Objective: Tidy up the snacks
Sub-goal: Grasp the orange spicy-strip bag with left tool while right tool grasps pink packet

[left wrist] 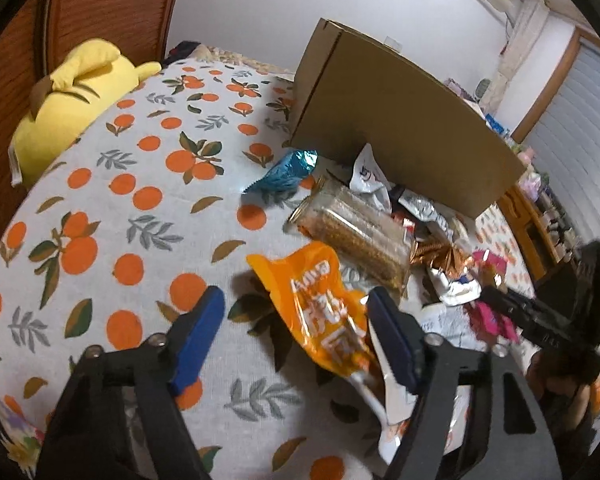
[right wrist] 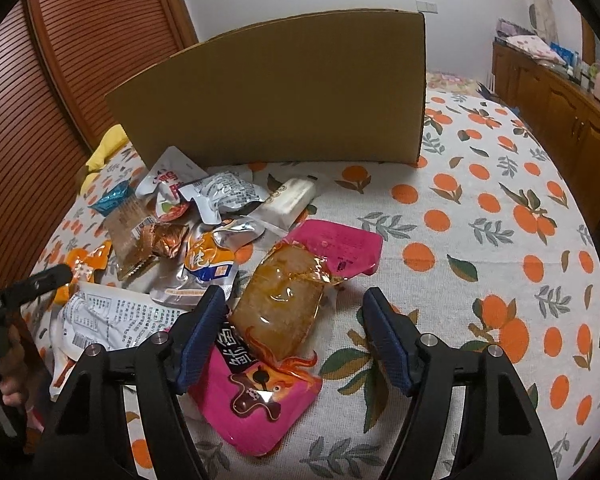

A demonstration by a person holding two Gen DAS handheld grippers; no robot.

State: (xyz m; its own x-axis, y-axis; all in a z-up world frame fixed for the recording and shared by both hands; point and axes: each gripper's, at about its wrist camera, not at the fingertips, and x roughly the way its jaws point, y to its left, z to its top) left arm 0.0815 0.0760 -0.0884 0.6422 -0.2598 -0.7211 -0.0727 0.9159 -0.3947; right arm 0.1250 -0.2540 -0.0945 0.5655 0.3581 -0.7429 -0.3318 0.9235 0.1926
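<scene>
Bedspread (right wrist: 480,208), orange-fruit print: bears everything listed.

Cardboard box (right wrist: 284,92), the landmark: stands upright at the far side, plain wall toward both cameras; its inside is hidden, so contents cannot be told.

Snack pile (right wrist: 188,216): loose on the spread just before the box, near its left end in the right wrist view. Judged unsorted; most of the task remains.

Pink packet (right wrist: 260,400): nearest the viewer, well in front of the box, a clear brown pouch (right wrist: 280,300) lying across it.

Orange packet (left wrist: 320,300): at the pile's near edge.

Blue foil packet (left wrist: 288,172): beside the box's corner.

Right gripper (right wrist: 294,312): jaws wide, straddling the pink packet and pouch, pads not pressing.

Left gripper (left wrist: 296,312): jaws wide, over the orange packet; one finger looks to touch it, nothing gripped.
</scene>
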